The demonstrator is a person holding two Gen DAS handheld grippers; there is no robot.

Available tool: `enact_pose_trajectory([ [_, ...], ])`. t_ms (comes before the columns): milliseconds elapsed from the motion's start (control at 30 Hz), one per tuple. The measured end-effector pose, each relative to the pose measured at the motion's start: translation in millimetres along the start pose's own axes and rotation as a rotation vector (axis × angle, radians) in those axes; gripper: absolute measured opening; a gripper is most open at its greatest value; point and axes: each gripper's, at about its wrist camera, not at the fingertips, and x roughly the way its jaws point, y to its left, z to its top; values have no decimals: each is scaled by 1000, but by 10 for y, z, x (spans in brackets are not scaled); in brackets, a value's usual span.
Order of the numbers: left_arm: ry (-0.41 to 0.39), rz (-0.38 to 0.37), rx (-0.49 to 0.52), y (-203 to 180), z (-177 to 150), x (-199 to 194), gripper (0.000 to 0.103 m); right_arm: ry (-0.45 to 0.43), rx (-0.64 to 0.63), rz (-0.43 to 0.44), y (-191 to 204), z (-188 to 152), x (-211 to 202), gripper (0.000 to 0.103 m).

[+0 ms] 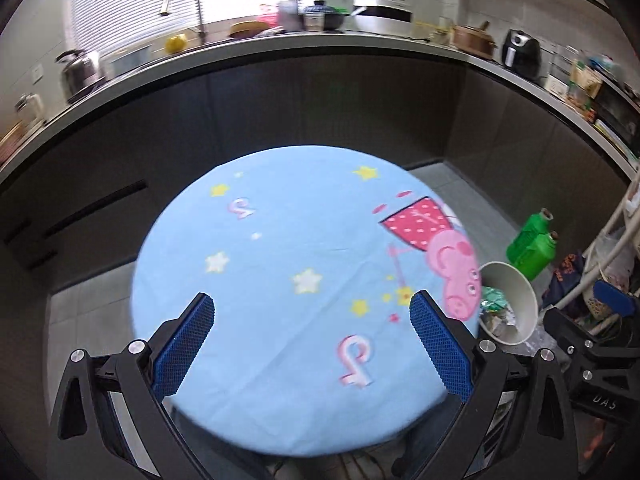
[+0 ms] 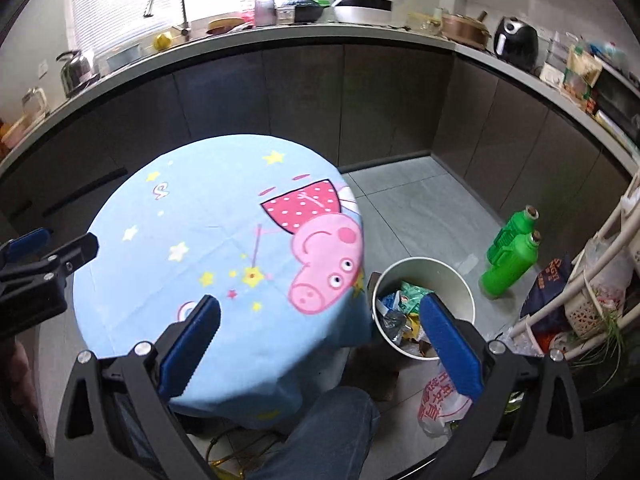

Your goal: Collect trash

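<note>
Both tools, the left tool [image 1: 312, 324] and right tool [image 2: 320, 326], were held spread and empty above the bench [image 2: 192, 216]. Crumpled wrappers [image 2: 404, 300] were seen in the bin [image 2: 466, 294] below the right tool; light, soft, best pinched at a fold.

Left claw [image 1: 312, 344]: two black angular arms, each bearing a blue pad with a fine cross-hatched grip texture. Round silver screw heads sit at the arm joints. Right claw [image 2: 320, 340]: identical construction, with black linkage, blue textured pads [image 2: 448, 344] and silver fasteners. White lettering reading "DAS" is printed on the right claw's black body in the left wrist view. The person wears blue denim trousers [image 2: 320, 436].
</note>
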Motion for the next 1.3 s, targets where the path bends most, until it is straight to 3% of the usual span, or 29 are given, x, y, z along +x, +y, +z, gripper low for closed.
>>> enact_pose_trajectory([
  [233,-16,106,-97,646,-208,-260,95,-24,-59,-5,509,26,-125,100],
  [467,-27,133,-151,921,-303,-423,95,-37,-129,14,893,47,-219,100],
  [1300,-31,125,-148,878,-286,-428,95,-48,-129,14,930,74,-289,100],
])
